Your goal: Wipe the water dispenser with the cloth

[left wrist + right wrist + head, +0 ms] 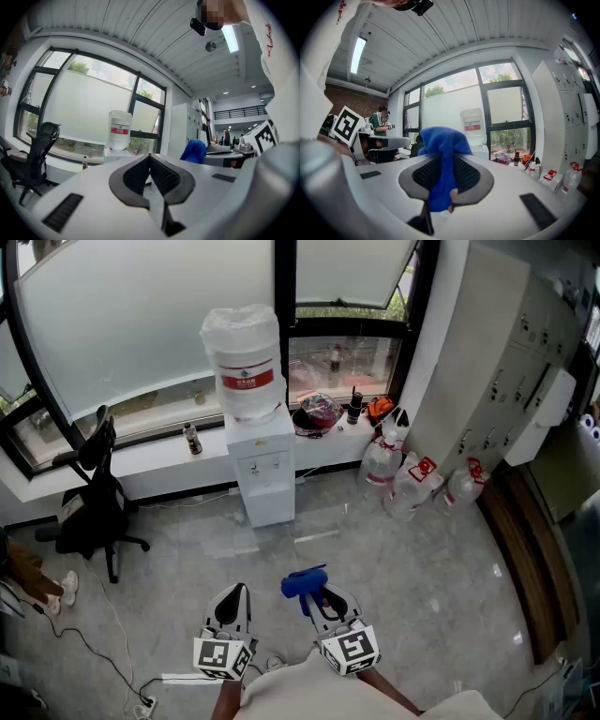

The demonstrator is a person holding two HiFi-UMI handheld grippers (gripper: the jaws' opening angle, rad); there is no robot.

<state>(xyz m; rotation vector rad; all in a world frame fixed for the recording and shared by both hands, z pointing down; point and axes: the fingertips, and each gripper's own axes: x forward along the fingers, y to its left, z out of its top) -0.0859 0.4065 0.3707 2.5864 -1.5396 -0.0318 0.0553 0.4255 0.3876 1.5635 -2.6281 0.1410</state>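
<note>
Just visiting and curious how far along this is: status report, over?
Left gripper shut, empty. Right gripper shut on cloth. Dispenser ahead, not yet reached. Only floor between, nothing in the way.

Left gripper (234, 594) jaws together, right gripper (319, 598) clamping cloth (302, 582)

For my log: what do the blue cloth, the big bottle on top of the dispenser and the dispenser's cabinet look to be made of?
The blue cloth looks like a soft, matte textile, perhaps microfibre: it bunches into loose folds. The bottle seems to be translucent plastic: light passes through it, and crinkled film covers its top. The dispenser cabinet has smooth white panels, plastic or painted metal; I cannot tell which.
</note>
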